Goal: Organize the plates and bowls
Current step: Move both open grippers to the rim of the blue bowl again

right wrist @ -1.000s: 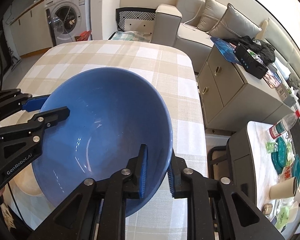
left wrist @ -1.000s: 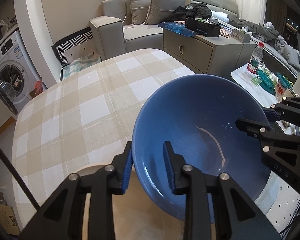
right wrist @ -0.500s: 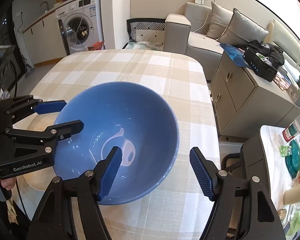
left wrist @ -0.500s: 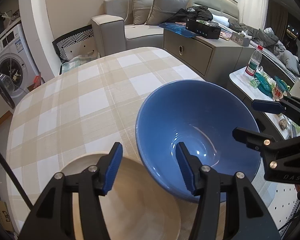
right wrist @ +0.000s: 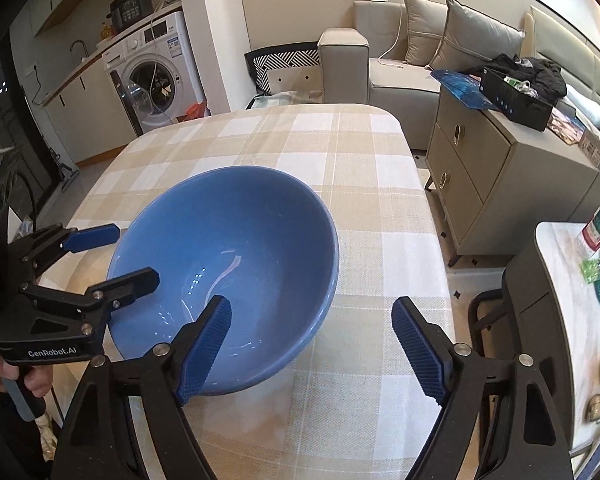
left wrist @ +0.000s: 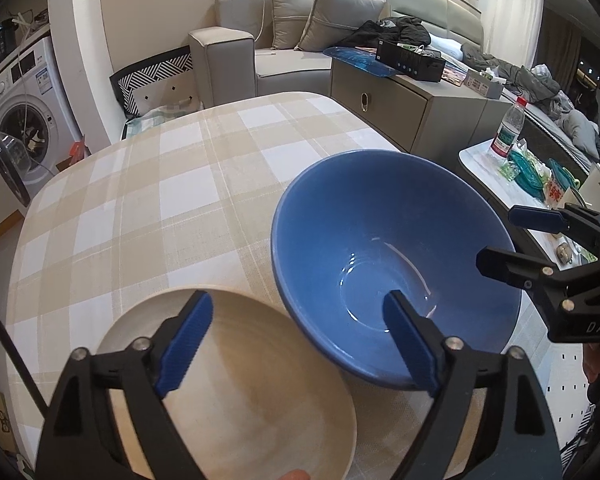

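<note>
A large blue bowl (left wrist: 392,240) (right wrist: 236,240) stands upright on the checked tablecloth. Its left side overhangs a cream plate (left wrist: 240,392) (right wrist: 82,276) lying beside it. My left gripper (left wrist: 298,312) (right wrist: 132,256) straddles the bowl's near-left rim, one finger over the plate and one inside the bowl. Its jaws are opening and the pads are off the rim. My right gripper (right wrist: 312,314) (left wrist: 500,238) straddles the bowl's right rim. Its jaws are opening too, and neither pad touches the bowl.
The table (right wrist: 340,148) ends just right of the bowl. Beyond that edge stand a grey cabinet (right wrist: 496,168) and a small side table (left wrist: 484,156) with a bottle. A hand (right wrist: 28,376) holds the left gripper's handle. A sofa and a washing machine stand further back.
Both grippers let go of the bowl's rim and their jaws spread wide. The bowl, held tilted before, now stands level on the table next to the plate.
</note>
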Available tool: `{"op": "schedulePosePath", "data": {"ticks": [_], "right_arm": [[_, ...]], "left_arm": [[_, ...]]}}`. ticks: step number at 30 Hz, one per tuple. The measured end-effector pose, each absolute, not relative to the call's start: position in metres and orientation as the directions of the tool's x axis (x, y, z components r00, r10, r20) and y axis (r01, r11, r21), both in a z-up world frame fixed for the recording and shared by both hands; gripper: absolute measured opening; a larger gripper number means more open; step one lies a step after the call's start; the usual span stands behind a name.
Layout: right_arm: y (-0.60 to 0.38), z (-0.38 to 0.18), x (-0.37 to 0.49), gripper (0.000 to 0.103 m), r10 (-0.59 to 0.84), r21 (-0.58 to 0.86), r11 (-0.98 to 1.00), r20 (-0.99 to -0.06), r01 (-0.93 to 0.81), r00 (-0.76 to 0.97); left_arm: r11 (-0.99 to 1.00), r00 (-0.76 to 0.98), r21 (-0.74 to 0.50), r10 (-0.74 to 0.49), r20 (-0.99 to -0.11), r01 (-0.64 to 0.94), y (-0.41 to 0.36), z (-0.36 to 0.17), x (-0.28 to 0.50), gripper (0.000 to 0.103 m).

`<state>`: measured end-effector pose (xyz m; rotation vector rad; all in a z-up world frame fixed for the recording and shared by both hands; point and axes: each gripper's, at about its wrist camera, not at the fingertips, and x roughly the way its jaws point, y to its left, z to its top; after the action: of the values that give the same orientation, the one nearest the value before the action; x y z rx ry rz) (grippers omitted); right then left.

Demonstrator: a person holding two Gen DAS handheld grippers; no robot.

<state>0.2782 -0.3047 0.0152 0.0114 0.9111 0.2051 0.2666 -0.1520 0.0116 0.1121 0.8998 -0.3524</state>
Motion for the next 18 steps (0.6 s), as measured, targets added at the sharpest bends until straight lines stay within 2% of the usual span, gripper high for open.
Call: {"op": "schedulePosePath", "data": {"ticks": [3,10,18], "right_arm": [[-0.31,0.013,0.279,0.087,0.198,0.128,0.979,-0.778,-0.157,0.597],[-0.318,0.008,0.28,0.09,0.24,0.192,0.971,-0.77,-0.144,0.591],[-0.323,-0.002,0.281,0.092,0.283,0.258,0.958,-0.766,-0.128,0.577]], "left_arm": [[0.937,0.57,-0.058,-0.258,-0.78,0.345,-0.152,0.011,0.264,0.098],[0.936,0.561,-0.074,-0.269,-0.783,0.345,-0.152,0.009,0.261,0.103],[0.929,0.537,-0.112,-0.299,-0.789,0.353,-0.151,0.005,0.259,0.103]]}}
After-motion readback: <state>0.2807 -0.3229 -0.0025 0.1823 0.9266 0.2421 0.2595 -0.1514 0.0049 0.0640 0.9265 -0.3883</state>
